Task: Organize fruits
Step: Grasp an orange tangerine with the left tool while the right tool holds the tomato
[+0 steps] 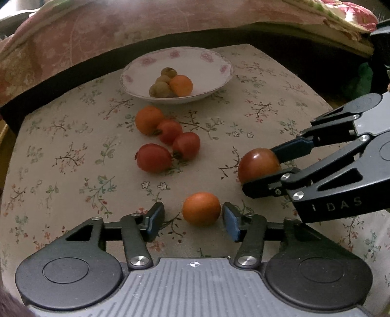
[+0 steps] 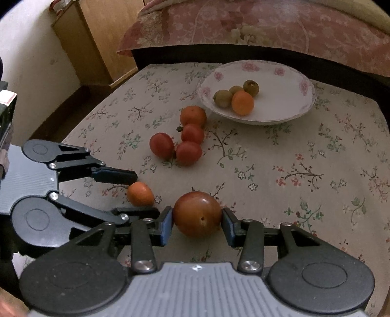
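Table [image 2: 280, 158] covered by a beige cloth with a small floral sprig print; corners droop at the near edges. Directly behind it, a bed [image 2: 243, 52] with a dark frame edge, and a pink-red patterned bedspread [image 2: 256, 24] hanging over it. In the left wrist view a floral pillow [image 1: 351, 14] or quilt with pink flowers on pale ground sits at upper right. Light wooden cabinet [image 2: 97, 41] stands left of the bed, against an off-white wall [image 2: 31, 56]. Dark floor [image 2: 65, 107] strip between wall and table. Lighting dim, warm, indoor; no window visible.
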A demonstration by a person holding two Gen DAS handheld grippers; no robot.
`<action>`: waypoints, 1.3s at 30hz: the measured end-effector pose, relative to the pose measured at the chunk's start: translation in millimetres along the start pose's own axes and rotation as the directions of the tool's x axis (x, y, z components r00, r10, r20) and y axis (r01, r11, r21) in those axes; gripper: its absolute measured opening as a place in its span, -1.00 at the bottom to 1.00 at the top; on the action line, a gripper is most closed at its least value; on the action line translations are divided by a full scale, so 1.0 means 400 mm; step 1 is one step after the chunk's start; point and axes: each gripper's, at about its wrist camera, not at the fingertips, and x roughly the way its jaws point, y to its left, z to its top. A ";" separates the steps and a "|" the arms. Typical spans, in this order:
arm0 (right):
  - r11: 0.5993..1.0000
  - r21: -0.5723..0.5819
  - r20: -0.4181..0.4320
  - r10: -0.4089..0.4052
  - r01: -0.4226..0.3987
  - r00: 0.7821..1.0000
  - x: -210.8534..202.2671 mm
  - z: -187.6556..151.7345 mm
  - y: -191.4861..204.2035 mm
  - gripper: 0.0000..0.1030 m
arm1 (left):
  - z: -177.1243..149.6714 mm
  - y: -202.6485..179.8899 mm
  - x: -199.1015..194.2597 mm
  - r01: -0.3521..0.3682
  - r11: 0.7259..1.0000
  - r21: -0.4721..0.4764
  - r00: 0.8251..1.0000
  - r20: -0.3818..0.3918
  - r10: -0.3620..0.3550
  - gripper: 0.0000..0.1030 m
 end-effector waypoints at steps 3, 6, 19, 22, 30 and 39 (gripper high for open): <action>1.000 -0.006 -0.005 -0.003 0.003 1.000 0.002 0.000 0.003 -0.16 | -0.002 -0.005 -0.001 0.002 1.000 0.006 1.000 -0.001 -0.002 0.25; 1.000 -0.002 -0.007 -0.003 0.003 1.000 0.005 0.001 0.000 -0.11 | -0.002 -0.006 0.000 -0.002 1.000 0.002 1.000 -0.001 0.002 0.28; 1.000 0.012 -0.005 0.007 -0.007 1.000 0.008 0.003 -0.003 -0.11 | -0.003 -0.006 -0.001 -0.006 1.000 -0.021 1.000 -0.004 0.005 0.21; 1.000 0.012 -0.007 0.007 -0.006 1.000 0.007 0.004 0.000 -0.19 | 0.001 -0.008 -0.006 0.002 1.000 -0.012 1.000 0.003 -0.002 -0.21; 1.000 0.022 -0.008 0.006 -0.006 1.000 0.002 0.003 -0.006 -0.19 | 0.008 -0.008 -0.004 0.019 1.000 -0.025 1.000 -0.004 -0.019 -0.25; 1.000 0.029 0.004 -0.008 0.008 1.000 -0.006 0.008 -0.013 -0.19 | 0.022 0.009 -0.007 0.007 0.999 -0.045 1.000 0.011 -0.006 -0.24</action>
